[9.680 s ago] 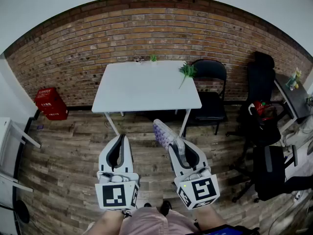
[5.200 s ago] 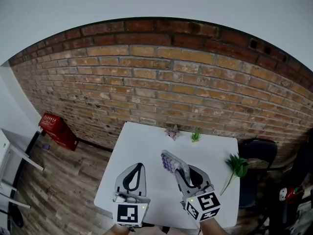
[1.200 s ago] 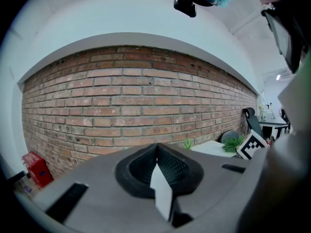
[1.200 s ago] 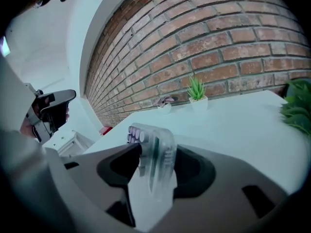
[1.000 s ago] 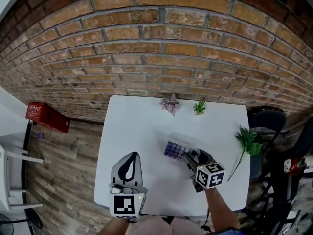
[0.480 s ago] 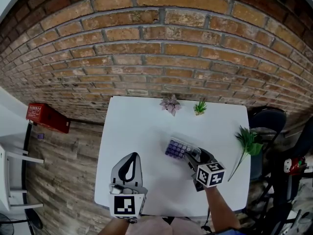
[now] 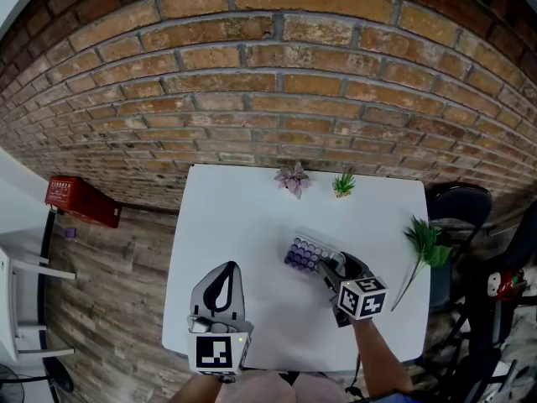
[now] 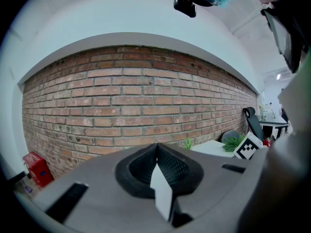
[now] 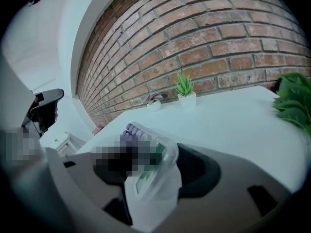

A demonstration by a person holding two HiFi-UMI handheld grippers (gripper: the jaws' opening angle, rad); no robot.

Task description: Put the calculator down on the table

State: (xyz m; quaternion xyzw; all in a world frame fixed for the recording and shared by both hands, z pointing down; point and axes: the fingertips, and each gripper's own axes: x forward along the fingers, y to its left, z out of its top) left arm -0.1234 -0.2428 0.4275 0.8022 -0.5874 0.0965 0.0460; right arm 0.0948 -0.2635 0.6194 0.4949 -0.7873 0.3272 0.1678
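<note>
Right gripper [image 7: 329, 269]: jaws have just been opening and stand apart around the calculator [image 7: 305, 253], which lies on the table [image 7: 235, 217]. Placement appears done. Left gripper [image 7: 223, 272]: jaws together, empty.

I see the calculator [image 7: 306, 252] lying on the table [image 7: 235, 217] right of centre, a small plant [image 7: 293, 177] at its twelve o'clock and a second plant [image 7: 342, 183] at one by the far edge, a leafy sprig [image 7: 426, 242] at three, and a crate [image 7: 80, 200] on the floor [image 7: 109, 309] at ten.
</note>
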